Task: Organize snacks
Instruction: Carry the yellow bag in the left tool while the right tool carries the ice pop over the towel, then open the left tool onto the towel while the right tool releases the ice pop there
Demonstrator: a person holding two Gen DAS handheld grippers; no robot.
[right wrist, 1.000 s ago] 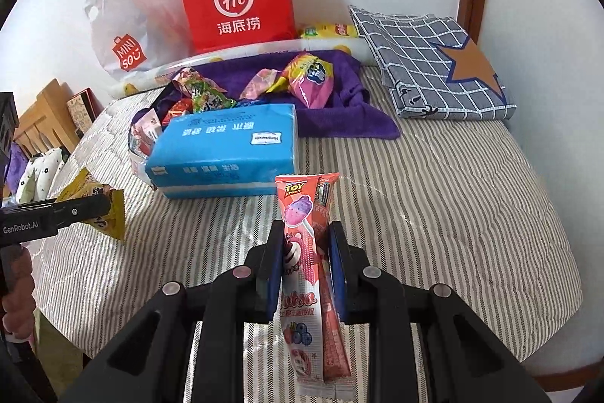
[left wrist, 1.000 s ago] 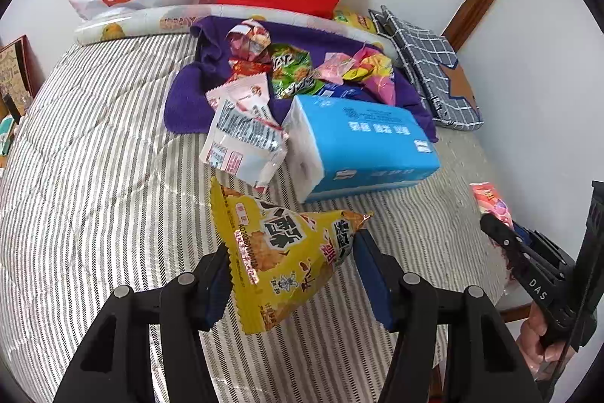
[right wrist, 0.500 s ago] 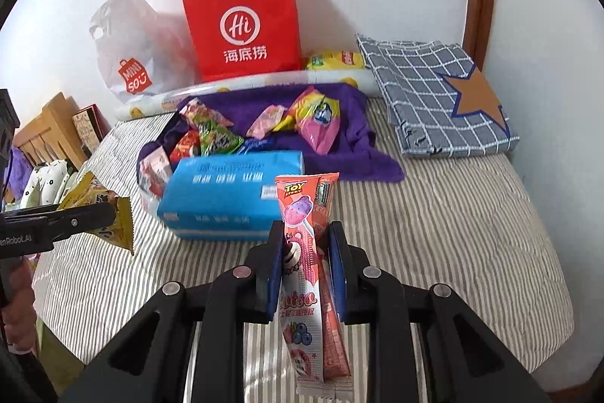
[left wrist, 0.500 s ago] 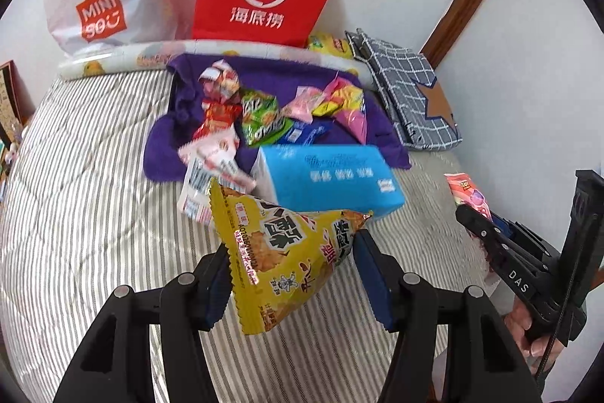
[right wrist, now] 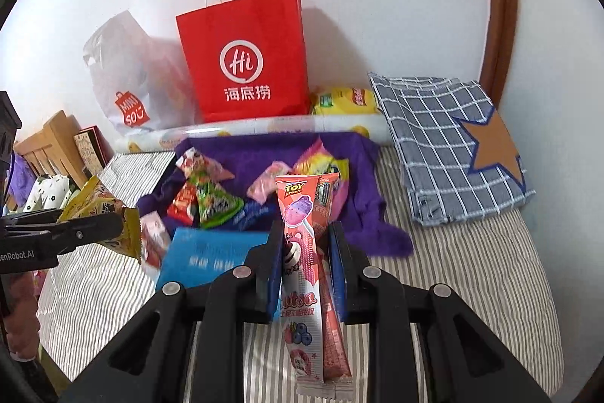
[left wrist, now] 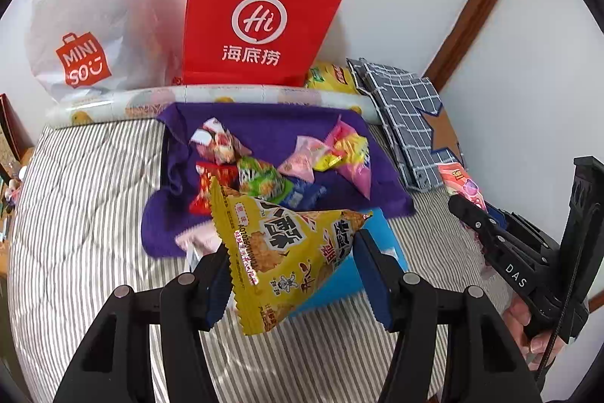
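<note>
- yellow snack bag [left wrist: 290,252] clamped between the blue pads [left wrist: 372,274] of the left gripper [left wrist: 290,274], jaws closed on it, bag tilted, held in the air over the near part of the bed
- same bag also seen from the right wrist view at far left [right wrist: 102,214], pinched in the black fingers
- pink lollipop packet [right wrist: 302,274] stands upright in the right gripper [right wrist: 305,270], jaws shut on it, "TOY" print at the top end, lower end hanging below the pads; looks like two long packets side by side, cannot tell for sure
- from the left wrist view the right gripper [left wrist: 502,252] is at right edge, packet top [left wrist: 458,182] poking out beyond it, a hand [left wrist: 528,327] on the handle
- blue tissue pack [right wrist: 204,255] lies on the bed just beyond both grippers, blurred, mostly hidden behind the yellow bag in the left view
- purple towel [left wrist: 271,127] spread farther back, loose snacks on it: green packet [left wrist: 262,180], red packet [left wrist: 205,187], pink packet [left wrist: 302,161], pink-yellow packet [left wrist: 349,153], white-red packet [left wrist: 215,142]
- pale pink-white packet [left wrist: 200,235] at the towel's near edge, partly hidden by the yellow bag
- striped bedcover [left wrist: 83,214] under everything
- rolled printed mat [left wrist: 226,97] along the far edge of the towel
- red paper bag [left wrist: 260,21] upright against the wall, white Miniso bag [left wrist: 83,25] to its left, yellow pack [right wrist: 343,101] to its right
- folded grey checked cloth [right wrist: 449,142] with an orange star at far right
- wooden headboard [right wrist: 49,142] at far left in the right wrist view
</note>
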